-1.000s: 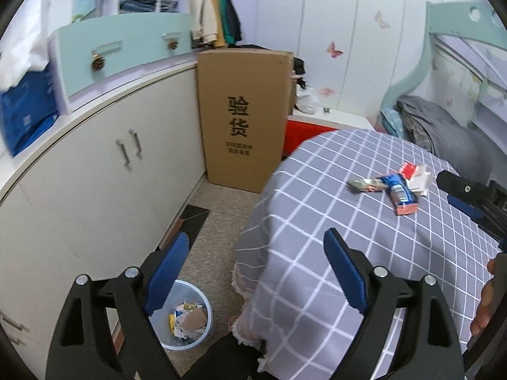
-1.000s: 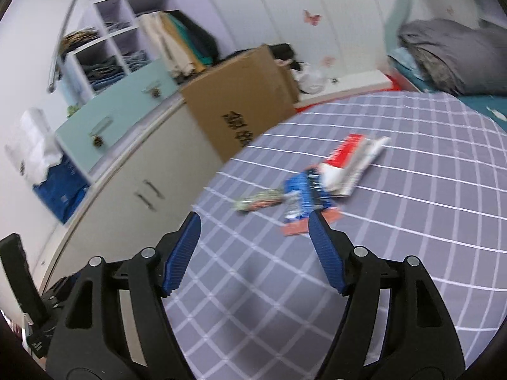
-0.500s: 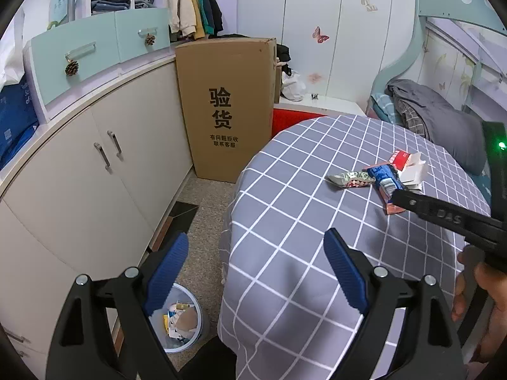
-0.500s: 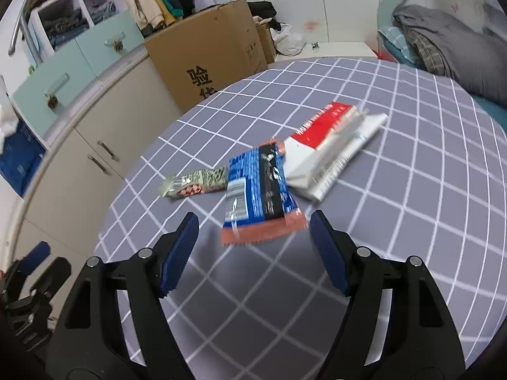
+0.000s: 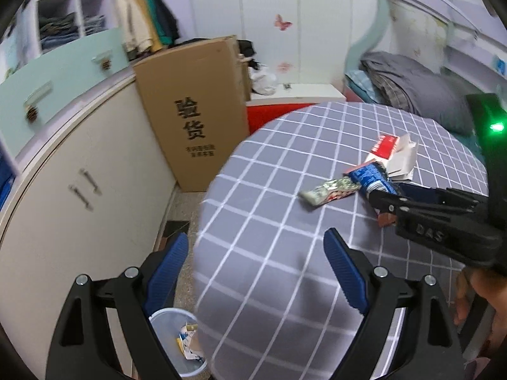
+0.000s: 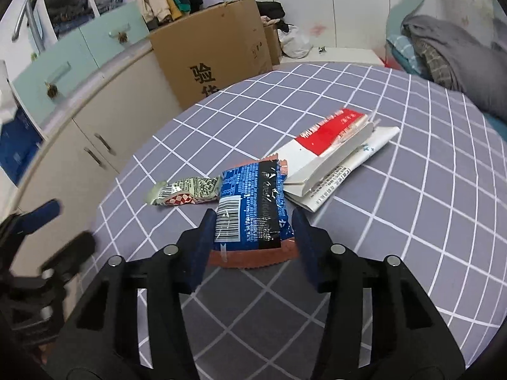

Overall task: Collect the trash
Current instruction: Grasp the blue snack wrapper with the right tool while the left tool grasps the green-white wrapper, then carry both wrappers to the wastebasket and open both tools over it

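A: What does the blue wrapper [image 6: 252,209] look like?
B: Shiny, crinkled, white barcode, orange crimped ends. It lies flat on the checked counter [image 6: 412,221], long axis running away from the right gripper [image 6: 253,221].
A: Gripped?
B: The jaws have just been closing around its near end; whether they pinch it, I cannot tell.
A: The left gripper [image 5: 255,262]?
B: Spread wide, empty, above the counter edge and bin [image 5: 172,342].

Soft, even indoor light fills both views, with no hard glare; a faint shadow lies on the tabletop [image 5: 269,221] at lower centre of the left view; fisheye bending curves the cupboards [image 5: 79,174] and darkens the corners; motion blur smears the left edge; the wrapper [image 6: 252,209] reads sharp.
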Tool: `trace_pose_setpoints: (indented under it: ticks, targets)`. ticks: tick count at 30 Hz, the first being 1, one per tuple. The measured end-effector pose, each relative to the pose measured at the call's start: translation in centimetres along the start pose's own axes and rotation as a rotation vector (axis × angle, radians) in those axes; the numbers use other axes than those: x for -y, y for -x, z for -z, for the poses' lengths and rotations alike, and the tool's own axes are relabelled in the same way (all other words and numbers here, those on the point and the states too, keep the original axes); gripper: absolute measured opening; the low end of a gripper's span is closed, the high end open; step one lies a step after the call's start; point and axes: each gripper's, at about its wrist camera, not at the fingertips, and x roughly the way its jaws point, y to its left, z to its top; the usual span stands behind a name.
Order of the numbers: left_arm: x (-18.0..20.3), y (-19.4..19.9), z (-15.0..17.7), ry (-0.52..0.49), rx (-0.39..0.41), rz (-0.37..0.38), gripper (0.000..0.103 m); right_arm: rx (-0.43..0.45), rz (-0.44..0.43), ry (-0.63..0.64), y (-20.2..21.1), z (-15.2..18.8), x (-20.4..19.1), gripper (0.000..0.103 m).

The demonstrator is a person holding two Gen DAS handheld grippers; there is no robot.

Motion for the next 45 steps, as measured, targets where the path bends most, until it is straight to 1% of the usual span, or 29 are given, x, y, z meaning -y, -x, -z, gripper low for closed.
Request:
trace_pose_setpoints:
  ticks: [3, 5, 6, 8, 12, 18, 20, 22, 23, 25, 27, 29, 30, 32, 33, 37, 40, 41, 45]
  targets:
    - [1.2, -1.7, -1.0, -0.044, -0.023, 0.036, 0.085, 0.006, -0.051, -0.076, 0.4, -0.2, 1.6, 0.046]
    - [2.0, -2.8, -1.5, -0.085, -0.033, 0.079, 0.085, 0.018, -0.043, -0.095, 0.7, -0.4, 2.1, 0.045]
    - [2.5, -3.3, -1.7, -0.1, -0.034, 0.088, 0.085, 0.022, -0.039, -0.098, 0.8, -0.4, 2.0, 0.044]
    - [3.0, -4.1, -2.0, -0.131, -0.019, 0.097, 0.085, 0.022, -0.043, -0.104, 0.9, -0.5, 2.2, 0.044]
    - [4.1, -6.0, -2.4, -0.182, -0.04, 0.099, 0.085, 0.016, -0.039, -0.106, 0.8, -0.5, 2.1, 0.044]
    - [4.5, -7.3, -3.2, -0.18, -0.056, 0.107, 0.085, 0.004, -0.039, -0.097, 0.5, -0.5, 1.7, 0.045]
    - [4.7, -7.6, -3.3, -0.185, -0.057, 0.124, 0.077, 0.003, -0.039, -0.096, 0.5, -0.5, 1.7, 0.045]
    - [4.9, -8.0, -3.3, -0.191, -0.063, 0.13, 0.075, 0.003, -0.041, -0.098, 0.5, -0.5, 1.8, 0.046]
    - [5.0, -8.0, -3.4, -0.191, -0.059, 0.135, 0.069, 0.004, -0.04, -0.096, 0.5, -0.4, 1.7, 0.046]
    - [5.3, -8.0, -3.5, -0.197, -0.057, 0.141, 0.064, 0.005, -0.037, -0.092, 0.5, -0.4, 1.6, 0.047]
    - [5.6, -8.0, -3.4, -0.205, -0.055, 0.157, 0.056, 0.005, -0.039, -0.095, 0.4, -0.4, 1.6, 0.047]
    - [5.9, -7.9, -3.4, -0.207, -0.056, 0.176, 0.045, 0.006, -0.041, -0.098, 0.4, -0.4, 1.6, 0.048]
    - [6.0, -7.9, -3.4, -0.205, -0.057, 0.185, 0.042, 0.006, -0.042, -0.099, 0.4, -0.3, 1.6, 0.048]
    - [6.3, -7.6, -3.2, -0.2, -0.059, 0.212, 0.025, 0.005, -0.039, -0.092, 0.5, -0.3, 1.5, 0.048]
    - [6.5, -7.6, -3.1, -0.201, -0.058, 0.211, 0.023, 0.005, -0.031, -0.083, 0.5, -0.3, 1.4, 0.048]
    - [7.0, -7.1, -2.6, -0.196, -0.05, 0.133, 0.022, -0.002, -0.022, -0.059, 0.4, -0.2, 0.9, 0.049]
    - [6.7, -6.6, -2.1, -0.165, -0.052, 0.073, 0.021, -0.01, -0.027, -0.04, 0.4, -0.1, 0.4, 0.05]
    - [6.4, -6.4, -1.8, -0.148, -0.054, 0.042, 0.021, -0.012, -0.024, -0.031, 0.3, 0.0, 0.2, 0.05]
    - [4.2, -5.4, -1.1, -0.075, -0.052, 0.004, 0.02, -0.021, -0.001, 0.041, 0.1, 0.2, -1.2, 0.053]
